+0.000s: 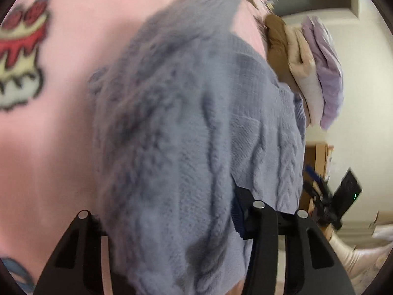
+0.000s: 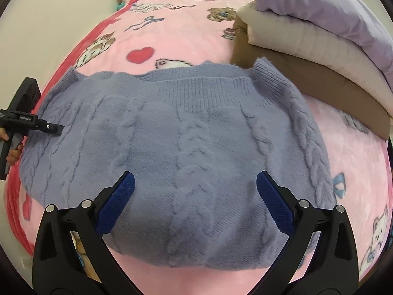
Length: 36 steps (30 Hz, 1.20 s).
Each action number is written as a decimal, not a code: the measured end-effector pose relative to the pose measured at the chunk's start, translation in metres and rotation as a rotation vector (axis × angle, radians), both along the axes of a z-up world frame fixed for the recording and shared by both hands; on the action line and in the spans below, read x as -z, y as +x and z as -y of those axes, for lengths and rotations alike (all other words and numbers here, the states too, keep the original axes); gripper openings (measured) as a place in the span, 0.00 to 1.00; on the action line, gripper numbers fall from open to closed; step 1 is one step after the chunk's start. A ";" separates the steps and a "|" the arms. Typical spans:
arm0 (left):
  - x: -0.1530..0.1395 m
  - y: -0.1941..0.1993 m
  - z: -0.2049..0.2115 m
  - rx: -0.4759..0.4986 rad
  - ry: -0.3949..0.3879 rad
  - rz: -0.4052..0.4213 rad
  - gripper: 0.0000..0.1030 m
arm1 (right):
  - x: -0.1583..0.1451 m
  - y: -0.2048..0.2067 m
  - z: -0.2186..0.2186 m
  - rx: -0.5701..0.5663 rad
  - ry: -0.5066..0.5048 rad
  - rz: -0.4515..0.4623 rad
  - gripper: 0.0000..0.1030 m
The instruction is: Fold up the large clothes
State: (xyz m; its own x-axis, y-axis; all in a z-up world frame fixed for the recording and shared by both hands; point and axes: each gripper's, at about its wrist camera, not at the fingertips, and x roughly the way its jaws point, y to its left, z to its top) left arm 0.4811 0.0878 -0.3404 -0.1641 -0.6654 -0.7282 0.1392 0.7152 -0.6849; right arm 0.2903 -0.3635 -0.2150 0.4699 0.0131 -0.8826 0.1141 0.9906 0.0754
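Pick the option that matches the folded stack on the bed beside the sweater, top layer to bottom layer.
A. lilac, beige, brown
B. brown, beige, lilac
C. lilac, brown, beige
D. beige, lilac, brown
A: in the right wrist view the folded stack beside the sweater shows lilac uppermost, beige under it, and brown lowest against the pink blanket.

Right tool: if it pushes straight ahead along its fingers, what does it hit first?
The lavender cable-knit sweater. The right tool is open and points at its knit panel, lying on the pink blanket. The folded bedding stack sits off to the right, outside that line. Depth is unclear.
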 end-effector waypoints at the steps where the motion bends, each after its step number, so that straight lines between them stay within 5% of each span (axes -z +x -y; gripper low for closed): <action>1: 0.008 0.002 -0.002 -0.040 -0.014 -0.027 0.56 | 0.001 -0.002 0.001 -0.003 -0.012 -0.005 0.92; 3: 0.018 0.003 -0.011 -0.099 -0.077 -0.067 0.73 | 0.001 -0.006 0.005 0.006 -0.035 -0.010 0.92; 6: 0.016 0.003 -0.007 -0.099 -0.072 -0.076 0.75 | -0.005 -0.009 0.020 0.054 -0.063 -0.003 0.92; 14: 0.004 0.000 0.008 -0.025 0.070 -0.046 0.50 | -0.007 -0.016 0.115 0.202 -0.045 0.041 0.92; 21: -0.013 -0.009 0.024 -0.031 0.152 0.001 0.42 | 0.034 0.016 0.166 0.023 0.142 -0.034 0.88; 25: -0.013 -0.013 0.031 -0.071 0.147 -0.003 0.42 | 0.069 0.036 0.181 -0.072 0.363 -0.084 0.45; 32: -0.016 -0.031 0.029 -0.093 0.177 0.002 0.44 | 0.097 0.051 0.188 -0.065 0.469 -0.120 0.77; 36: -0.024 -0.027 0.056 -0.093 0.185 0.013 0.47 | 0.095 0.061 0.190 -0.108 0.540 -0.122 0.77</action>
State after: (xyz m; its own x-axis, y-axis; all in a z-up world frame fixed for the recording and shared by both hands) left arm 0.4541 0.0315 -0.3166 -0.0982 -0.5321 -0.8409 0.0752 0.8387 -0.5395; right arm 0.3518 -0.5535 -0.3097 0.3361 0.5204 -0.7850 0.0534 0.8216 0.5676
